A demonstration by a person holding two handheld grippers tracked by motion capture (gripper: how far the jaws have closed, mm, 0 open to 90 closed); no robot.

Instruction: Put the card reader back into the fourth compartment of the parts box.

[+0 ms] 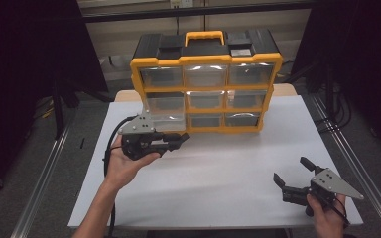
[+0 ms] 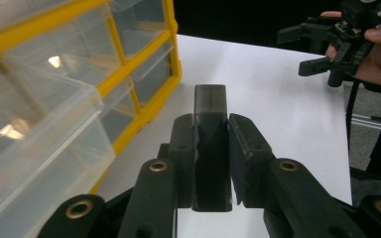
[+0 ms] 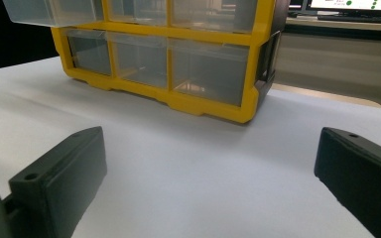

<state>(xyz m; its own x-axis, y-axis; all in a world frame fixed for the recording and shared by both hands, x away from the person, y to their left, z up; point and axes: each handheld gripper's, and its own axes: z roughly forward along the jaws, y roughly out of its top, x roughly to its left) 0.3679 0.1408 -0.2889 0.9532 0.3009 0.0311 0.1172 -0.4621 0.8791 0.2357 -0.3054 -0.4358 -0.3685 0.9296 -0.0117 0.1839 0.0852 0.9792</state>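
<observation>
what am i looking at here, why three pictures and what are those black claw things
A person sits at a white table and holds a hand tool with two black jaws, a pair of tongs, in each hand. The high view looks down from above the person. The other two pictures come from small cameras that ride on the tongs and look along their jaws.

On the table stands a yellow and black organiser box with clear plastic drawers. Its bottom left drawer is pulled out.

The left tongs hang near that drawer, shut on a small black block clamped upright between the jaws. The right tongs are low over the near right part of the table, jaws wide open and holding nothing.
</observation>
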